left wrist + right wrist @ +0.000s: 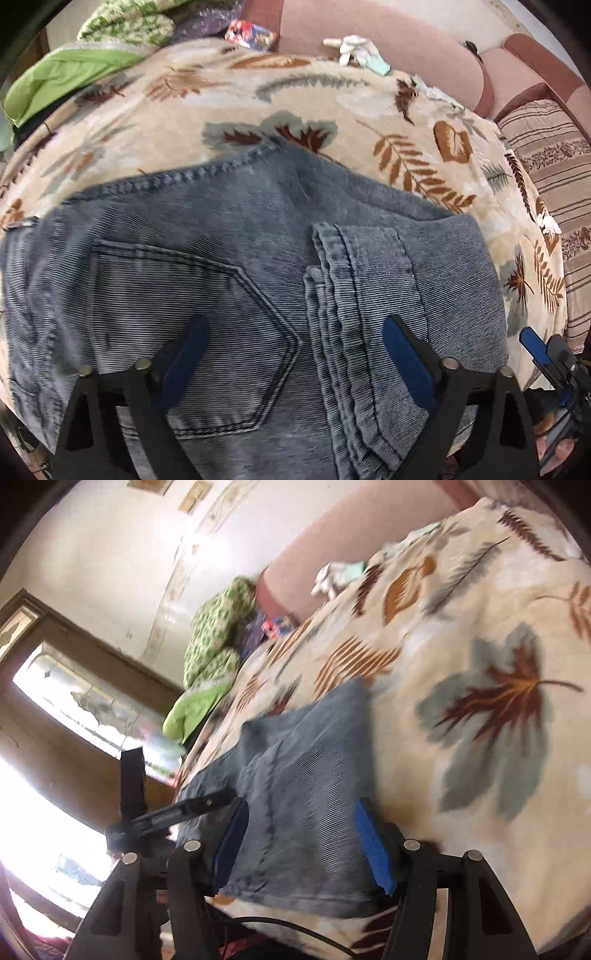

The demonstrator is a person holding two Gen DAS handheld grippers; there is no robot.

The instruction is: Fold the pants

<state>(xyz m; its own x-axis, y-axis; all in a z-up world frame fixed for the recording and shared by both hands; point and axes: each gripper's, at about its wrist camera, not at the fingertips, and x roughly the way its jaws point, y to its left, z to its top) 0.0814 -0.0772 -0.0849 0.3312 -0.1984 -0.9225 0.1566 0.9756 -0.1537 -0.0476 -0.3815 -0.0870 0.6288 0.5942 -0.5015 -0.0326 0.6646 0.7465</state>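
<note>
Grey-blue jeans (236,258) lie folded on a leaf-patterned blanket (229,107), back pocket up, with a leg end (362,254) folded over on the right. My left gripper (295,328) is open just above the pocket, its blue pads wide apart, holding nothing. In the right wrist view the jeans (303,775) lie between the spread blue pads of my right gripper (301,812), which is open at their near edge. The right gripper's blue tip also shows in the left wrist view (532,341), beside the jeans' right edge. The left gripper's black frame (166,816) shows at left.
The blanket covers a pink sofa (388,40) with a striped cover (554,166) at right. Green bedding (74,74), a colourful packet (251,33) and white cloth (354,48) lie at the back. A window (74,701) is at left in the right wrist view.
</note>
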